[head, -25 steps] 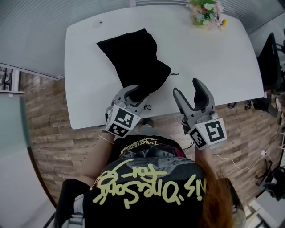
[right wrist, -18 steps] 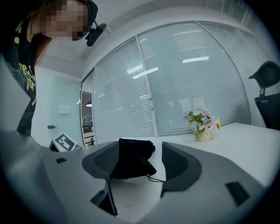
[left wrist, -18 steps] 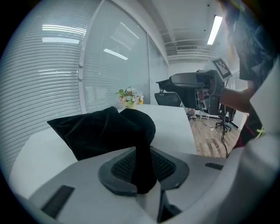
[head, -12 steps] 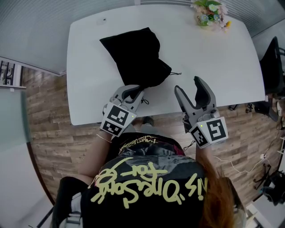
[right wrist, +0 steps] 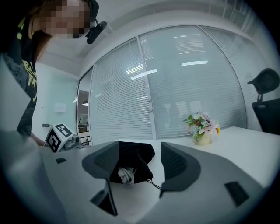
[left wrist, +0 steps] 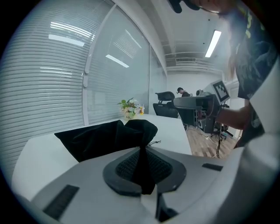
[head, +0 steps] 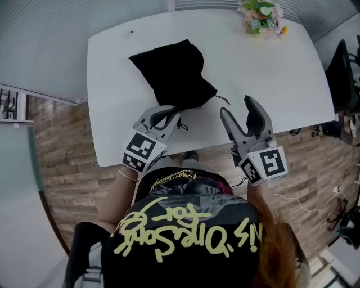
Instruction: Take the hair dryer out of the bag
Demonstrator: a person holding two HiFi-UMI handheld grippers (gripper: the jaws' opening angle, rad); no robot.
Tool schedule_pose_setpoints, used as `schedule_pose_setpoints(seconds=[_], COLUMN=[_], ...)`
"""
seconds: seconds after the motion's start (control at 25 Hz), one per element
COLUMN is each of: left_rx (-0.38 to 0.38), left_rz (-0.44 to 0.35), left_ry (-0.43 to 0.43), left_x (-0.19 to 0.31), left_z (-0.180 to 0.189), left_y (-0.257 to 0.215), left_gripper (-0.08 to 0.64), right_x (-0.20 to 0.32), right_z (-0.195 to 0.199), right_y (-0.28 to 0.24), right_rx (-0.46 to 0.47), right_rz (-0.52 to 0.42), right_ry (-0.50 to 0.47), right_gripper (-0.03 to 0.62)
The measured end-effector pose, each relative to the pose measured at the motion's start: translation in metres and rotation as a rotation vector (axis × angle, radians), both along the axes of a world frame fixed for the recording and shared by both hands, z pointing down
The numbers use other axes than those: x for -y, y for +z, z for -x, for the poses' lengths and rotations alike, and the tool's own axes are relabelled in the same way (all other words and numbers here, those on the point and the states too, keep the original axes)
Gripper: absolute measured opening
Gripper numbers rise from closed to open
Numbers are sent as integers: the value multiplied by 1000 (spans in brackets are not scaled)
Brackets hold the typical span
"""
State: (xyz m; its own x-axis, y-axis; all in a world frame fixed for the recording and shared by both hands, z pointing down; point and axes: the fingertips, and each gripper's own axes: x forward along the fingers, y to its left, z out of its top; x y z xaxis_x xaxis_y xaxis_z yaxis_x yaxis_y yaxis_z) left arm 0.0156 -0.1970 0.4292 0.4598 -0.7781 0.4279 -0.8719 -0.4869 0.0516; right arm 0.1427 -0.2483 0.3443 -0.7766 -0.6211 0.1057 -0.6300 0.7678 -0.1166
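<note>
A black drawstring bag [head: 173, 74] lies on the white table [head: 270, 73]. My left gripper [head: 169, 114] is at the bag's near end; its jaws have just been closing and now pinch a fold of the black fabric [left wrist: 142, 168]. In the right gripper view the bag's mouth [right wrist: 131, 162] faces me with a coiled white cord [right wrist: 126, 175] showing inside; the hair dryer's body is hidden. My right gripper [head: 237, 109] hovers open over the near table edge, right of the bag, with nothing between its fingers.
A small pot of flowers [head: 260, 16] stands at the table's far right corner. A dark office chair [head: 343, 73] is beyond the table's right end. Wooden floor lies below the near edge.
The left jaws have closed on the bag's near edge and the gripper has pulled slightly up and back with the fabric. The right gripper has stayed put.
</note>
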Motion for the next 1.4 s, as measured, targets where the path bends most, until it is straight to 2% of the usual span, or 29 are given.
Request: schedule_pose_setpoints(seconds=[0.32,0.56,1.2,1.4], left_rx=[-76,-201,-273,-254], left_rz=[-37,-20,-25,-1], left_ry=[12,2,-7,-7], left_x=[16,27,69,80], left_z=[28,46,84,89], left_y=[-21,-25,-27,-15], left_gripper=[20,20,18,18], right_x=[-1,-8,-33,-36], right_z=[7,18,44,64], right_y=[-4,-4,-1,6], right_rx=[-8,-26,-103,-134], right_rz=[-11,-21,-52,-63], right_ry=[80,106,161,124], right_gripper=[302,302,302,301])
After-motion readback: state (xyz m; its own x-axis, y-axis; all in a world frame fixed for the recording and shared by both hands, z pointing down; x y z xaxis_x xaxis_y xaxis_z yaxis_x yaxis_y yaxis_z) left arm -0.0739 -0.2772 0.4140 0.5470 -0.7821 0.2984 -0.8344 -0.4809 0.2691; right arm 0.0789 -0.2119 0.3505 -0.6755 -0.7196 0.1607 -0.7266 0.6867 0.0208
